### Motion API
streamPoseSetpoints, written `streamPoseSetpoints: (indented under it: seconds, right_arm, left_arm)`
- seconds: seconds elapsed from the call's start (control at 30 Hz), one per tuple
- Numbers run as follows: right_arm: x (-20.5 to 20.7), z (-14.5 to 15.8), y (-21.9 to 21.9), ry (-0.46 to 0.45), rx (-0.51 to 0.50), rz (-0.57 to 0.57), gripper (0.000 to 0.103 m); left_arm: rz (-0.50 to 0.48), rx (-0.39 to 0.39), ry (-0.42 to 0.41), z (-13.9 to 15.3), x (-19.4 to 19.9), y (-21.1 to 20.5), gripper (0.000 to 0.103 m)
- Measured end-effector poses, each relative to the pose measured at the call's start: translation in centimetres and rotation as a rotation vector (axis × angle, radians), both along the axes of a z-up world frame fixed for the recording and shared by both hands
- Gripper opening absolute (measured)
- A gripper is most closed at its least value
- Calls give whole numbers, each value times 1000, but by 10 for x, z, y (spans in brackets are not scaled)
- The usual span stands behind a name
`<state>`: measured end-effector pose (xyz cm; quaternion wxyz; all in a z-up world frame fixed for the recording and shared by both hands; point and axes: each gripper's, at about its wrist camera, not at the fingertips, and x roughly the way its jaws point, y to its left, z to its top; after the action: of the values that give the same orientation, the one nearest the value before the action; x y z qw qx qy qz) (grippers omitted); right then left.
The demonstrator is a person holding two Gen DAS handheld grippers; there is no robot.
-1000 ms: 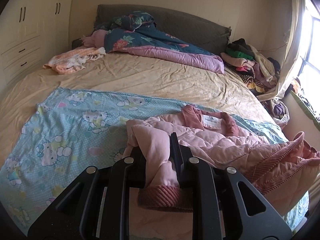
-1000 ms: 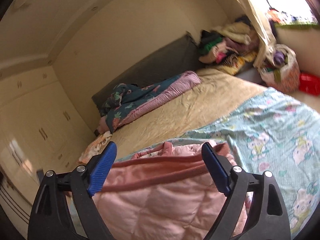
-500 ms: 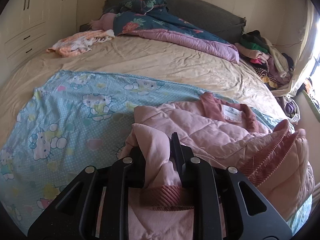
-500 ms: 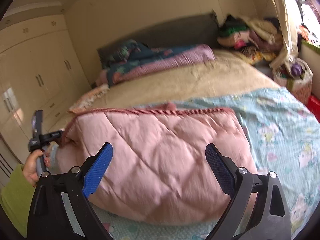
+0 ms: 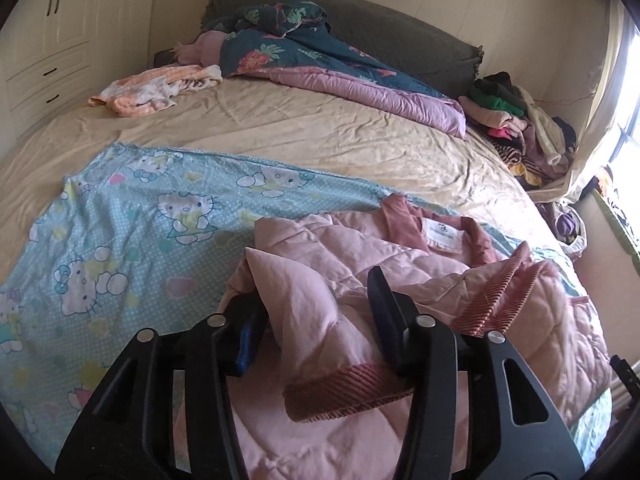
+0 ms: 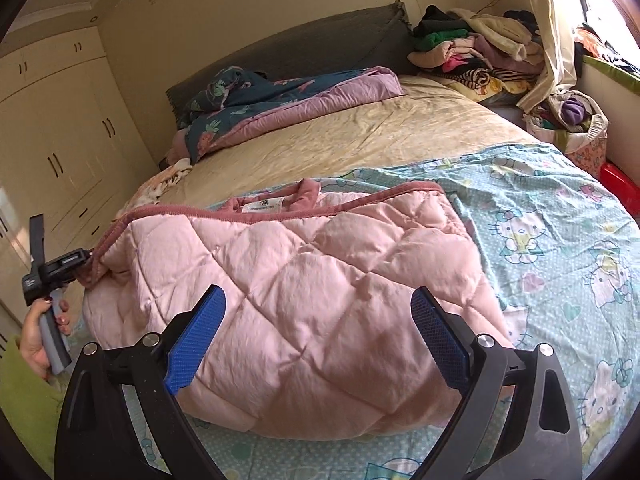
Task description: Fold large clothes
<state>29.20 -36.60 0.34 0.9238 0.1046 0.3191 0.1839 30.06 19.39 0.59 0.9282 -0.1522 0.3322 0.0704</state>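
Observation:
A pink quilted jacket lies folded over on a blue cartoon-print sheet on the bed. Its collar and label show at the far side. My left gripper has its jaws parted, with a fold of the jacket's sleeve and ribbed cuff lying between them. It also shows at the jacket's left corner in the right wrist view. My right gripper is open and empty, just in front of the jacket's near edge.
The blue sheet covers the near half of a beige bed. A floral duvet lies at the headboard. A clothes pile and a bag stand at the right. Wardrobes line the left wall.
My left gripper's jaws have opened and let go of the sleeve fold. My right gripper has drawn back a little from the folded jacket, which has settled on the sheet.

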Motion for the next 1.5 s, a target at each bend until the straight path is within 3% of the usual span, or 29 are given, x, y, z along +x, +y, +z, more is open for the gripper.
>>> streamPoseSetpoints:
  seconds: [0.07,0.1,0.13,0.37,0.57,0.83,0.97,1.0,1.1,1.13,1.17,1.2,1.27,1.5]
  right_arm:
    - [-1,2,-5,-1,1,-10,94]
    - [-3,2,-7,-3,2,-16,94]
    - [-3,3,-9,-3,3,-19,94]
    - [-15,7,-19,-13,-21,-52,96]
    - [-19,1,-31,-1,-76,-83,97]
    - [-8,-27,-38,87,-169,-73,97]
    - [3,-40,-37,98,-173,-69,97]
    - [5,-42,-34,94,-182,-62,96]
    - [13,-41,-26,74,-217,-52,77]
    - [16,-40,-25,68,-223,-49,59]
    - [21,-38,-24,68,-217,-46,45]
    - [26,-35,-23,69,-212,-47,42]
    - [34,-28,-21,56,-215,-49,33]
    - [85,3,-14,-10,-182,-86,25]
  left_arm:
    - [-16,-25,-14,5,-5,-1,56]
    - [-26,-40,-28,8,-8,-2,75]
    - [-19,-31,-47,13,-13,-4,85]
    - [-4,77,-88,36,-36,-11,88]
    - [4,170,-62,25,-52,-6,93]
    - [-19,51,31,-42,-72,23,93]
    - [-56,31,76,-65,-74,18,93]
    - [-72,34,85,-69,-73,14,92]
    - [-86,69,89,-74,-70,3,46]
    - [-89,67,85,-73,-68,1,31]
    - [-91,72,81,-71,-67,-2,24]
    - [-91,91,69,-66,-66,-5,16]
    - [-81,120,35,-53,-62,-8,13]
    - [-31,120,-10,-21,-26,0,11]
